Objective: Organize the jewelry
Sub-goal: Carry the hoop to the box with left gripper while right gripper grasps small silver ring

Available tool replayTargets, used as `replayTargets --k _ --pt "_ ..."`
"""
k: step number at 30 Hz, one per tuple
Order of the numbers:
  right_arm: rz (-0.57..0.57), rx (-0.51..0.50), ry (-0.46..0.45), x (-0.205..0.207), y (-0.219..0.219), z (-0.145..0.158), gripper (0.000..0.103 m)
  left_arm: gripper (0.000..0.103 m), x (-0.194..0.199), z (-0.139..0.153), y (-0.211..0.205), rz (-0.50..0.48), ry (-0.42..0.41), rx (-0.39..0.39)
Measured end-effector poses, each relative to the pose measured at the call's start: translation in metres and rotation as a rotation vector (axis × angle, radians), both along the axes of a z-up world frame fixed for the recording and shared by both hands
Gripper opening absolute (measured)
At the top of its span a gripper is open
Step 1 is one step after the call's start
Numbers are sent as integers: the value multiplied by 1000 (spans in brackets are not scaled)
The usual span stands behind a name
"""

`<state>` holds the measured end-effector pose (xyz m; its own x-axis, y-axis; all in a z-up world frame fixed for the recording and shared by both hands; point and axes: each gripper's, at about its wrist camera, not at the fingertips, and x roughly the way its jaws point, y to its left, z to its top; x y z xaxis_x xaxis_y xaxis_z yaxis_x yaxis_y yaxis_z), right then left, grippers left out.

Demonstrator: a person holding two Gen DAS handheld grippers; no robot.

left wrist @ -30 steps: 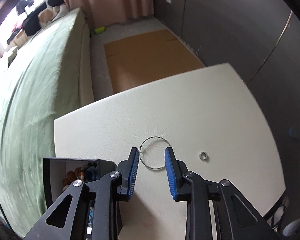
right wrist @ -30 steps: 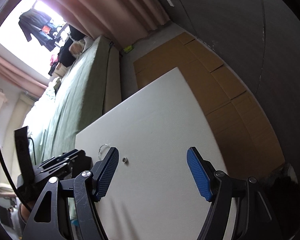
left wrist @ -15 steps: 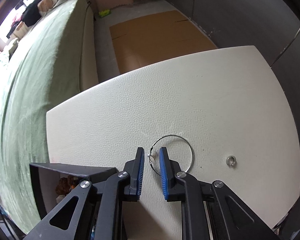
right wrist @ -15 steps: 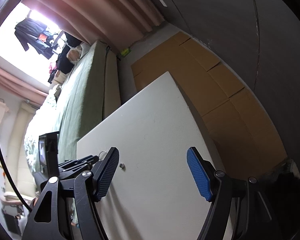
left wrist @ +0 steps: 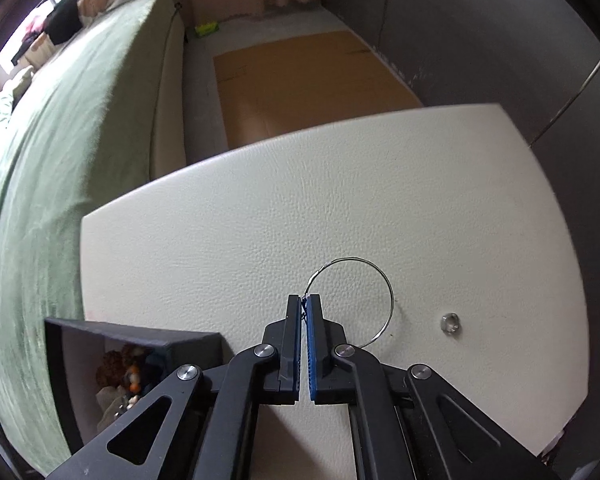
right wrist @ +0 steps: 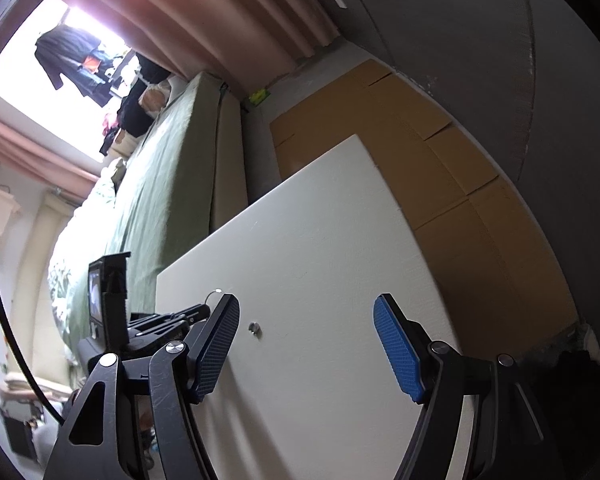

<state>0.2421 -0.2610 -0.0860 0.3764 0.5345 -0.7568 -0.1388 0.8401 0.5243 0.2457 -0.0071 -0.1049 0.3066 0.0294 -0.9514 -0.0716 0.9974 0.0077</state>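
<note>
Your left gripper (left wrist: 304, 300) has dropped toward the bench (left wrist: 228, 240) and its jaws, wide apart a second ago, have come together on the near-left edge of the wire bangle (left wrist: 384, 280). The blue pads now pinch the thin wire with almost no gap, so you have made the grasp; next comes the lift, I judge, and the carry to the black jewelry box (left wrist: 140, 340) just to your left. The bangle is a fine silver hoop lying flat on the white leather-grain surface, with a small clasp or bead (too small to tell which) right where you are gripping. It looks light and springy, so it may twist in the pinch as it comes up. A small silver ring (left wrist: 450, 323) sits apart to the right of the hoop, untouched. Your right gripper (right wrist: 306, 344) hangs above the bench with its jaws wide apart and nothing between them.
</note>
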Motion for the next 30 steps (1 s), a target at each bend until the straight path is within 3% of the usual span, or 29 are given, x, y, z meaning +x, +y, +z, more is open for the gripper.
replayTargets --k 4,12,22,30 --pt "33 -2 -2 -1 13 -1 68 2 -17 23 7 21 -65 -39" --pt "128 -65 6 -2 49 -14 50 2 -55 53 36 131 -183 -116" --pt "202 -138 16 -3 87 -29 36 2 -102 58 78 300 -334 -203" --pt "238 -236 8 -9 122 -44 23 2 -116 53 106 346 -341 -248"
